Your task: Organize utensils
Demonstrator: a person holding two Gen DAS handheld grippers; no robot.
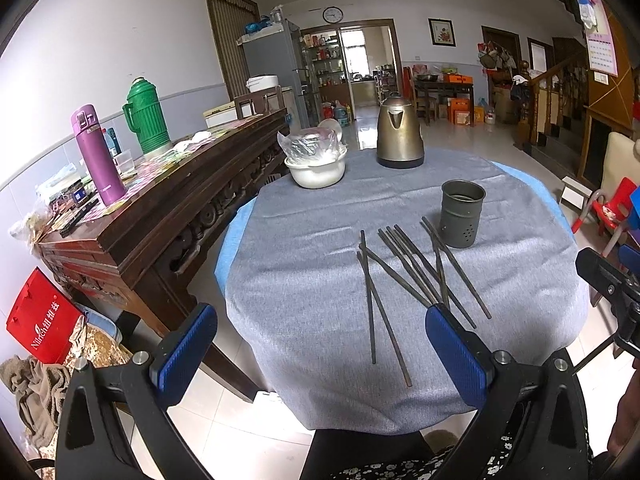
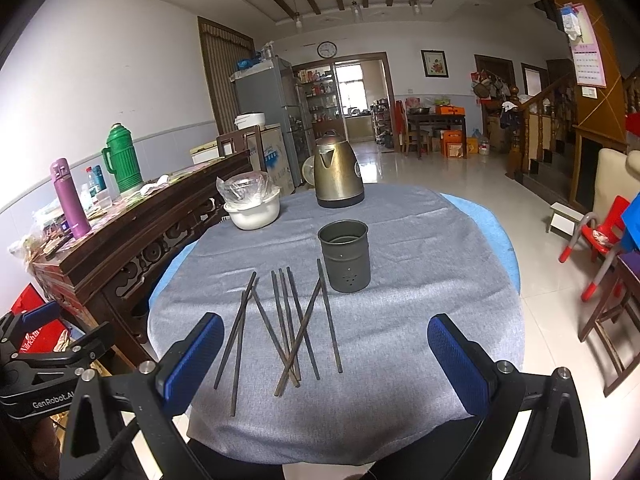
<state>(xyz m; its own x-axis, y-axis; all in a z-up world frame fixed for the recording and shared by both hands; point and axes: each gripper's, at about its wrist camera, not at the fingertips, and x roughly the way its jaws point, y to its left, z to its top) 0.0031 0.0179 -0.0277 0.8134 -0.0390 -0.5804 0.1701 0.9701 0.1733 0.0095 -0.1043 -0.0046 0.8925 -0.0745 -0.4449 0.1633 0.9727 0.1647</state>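
Lying loose near the holder [image 2: 344, 255]: chopsticks [image 2: 286, 326], awaiting sorting; left gripper [image 1: 320, 344] and right gripper [image 2: 324, 354] both released, empty

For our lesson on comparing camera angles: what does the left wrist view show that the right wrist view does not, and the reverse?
Only the left wrist view shows the red bag's whole front with its lettering, a crumpled cloth on the floor, and the right gripper's black body at its right edge.

Only the right wrist view shows the left gripper's labelled body at its left edge and a wooden chair on the right.

Both show the grey tablecloth, scattered chopsticks, empty holder, kettle, white bowl, and an open gripper of their own.
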